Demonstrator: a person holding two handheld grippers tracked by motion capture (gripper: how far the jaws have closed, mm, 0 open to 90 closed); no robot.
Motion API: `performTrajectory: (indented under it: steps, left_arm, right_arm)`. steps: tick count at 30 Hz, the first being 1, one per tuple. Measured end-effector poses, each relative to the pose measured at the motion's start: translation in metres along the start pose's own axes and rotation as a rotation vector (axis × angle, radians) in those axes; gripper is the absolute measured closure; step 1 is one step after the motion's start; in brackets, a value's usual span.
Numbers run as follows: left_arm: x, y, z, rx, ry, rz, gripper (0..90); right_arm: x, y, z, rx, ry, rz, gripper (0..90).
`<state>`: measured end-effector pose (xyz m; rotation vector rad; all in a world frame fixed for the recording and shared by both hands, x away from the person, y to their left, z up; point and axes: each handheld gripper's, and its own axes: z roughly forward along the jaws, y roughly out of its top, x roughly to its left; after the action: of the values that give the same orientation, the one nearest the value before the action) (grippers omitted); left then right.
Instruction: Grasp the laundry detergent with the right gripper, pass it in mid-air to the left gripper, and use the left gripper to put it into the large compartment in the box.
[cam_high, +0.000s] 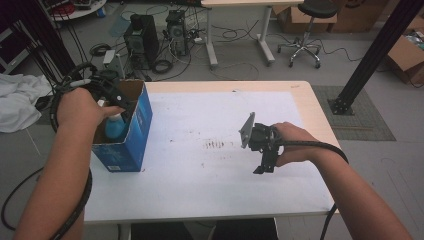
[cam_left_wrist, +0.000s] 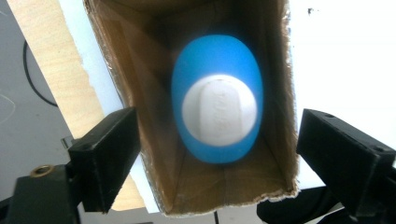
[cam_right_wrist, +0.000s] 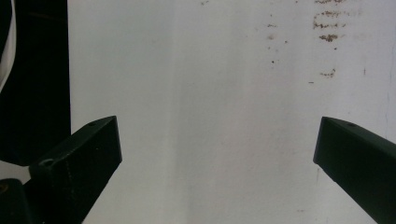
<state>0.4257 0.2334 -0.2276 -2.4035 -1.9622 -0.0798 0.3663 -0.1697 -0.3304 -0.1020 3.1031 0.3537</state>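
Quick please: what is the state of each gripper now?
Left gripper: open, holding nothing, above the blue bottle in the box.
Right gripper: open, empty, over the table.

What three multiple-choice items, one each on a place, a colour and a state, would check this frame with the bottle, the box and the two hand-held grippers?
1. Where is the blue bottle?
A. Lying on the white table top
B. Standing inside the open cardboard box
C. Held in the right hand-held gripper

2. What colour is the bottle's cap?
A. White
B. Red
C. Black

3. How does the left hand-held gripper stand?
A. Clamped on the bottle's cap
B. Shut on the box wall
C. Open above the box, touching nothing

Key: 1 B, the left gripper view looks down into the box at the bottle between its brown walls. 2 A, the cap shows as a white round on the blue body. 3 C, both jaws stand wide apart, outside the bottle's outline, with nothing between the pads.
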Motion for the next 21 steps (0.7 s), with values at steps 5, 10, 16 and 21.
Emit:
performTrajectory:
  steps: [5,10,16,21]
  left_arm:
    - [-0.005,-0.001,-0.013,0.003,0.006,0.024,9.1]
    - [-0.014,-0.001,-0.027,-0.015,0.018,0.059,9.0]
    - [-0.039,0.0,-0.038,-0.022,0.012,0.168,7.1]
    - [-0.061,0.001,-0.043,-0.029,0.006,0.267,4.7]
  right_arm:
    - [0.001,-0.001,-0.001,0.0,0.0,-0.001,0.5]
    - [0.0,-0.001,-0.001,0.0,0.0,0.002,0.5]
    - [0.0,-0.002,-0.001,-0.002,0.001,0.005,0.5]
    - [0.001,-0.002,-0.001,0.002,0.002,0.003,0.5]
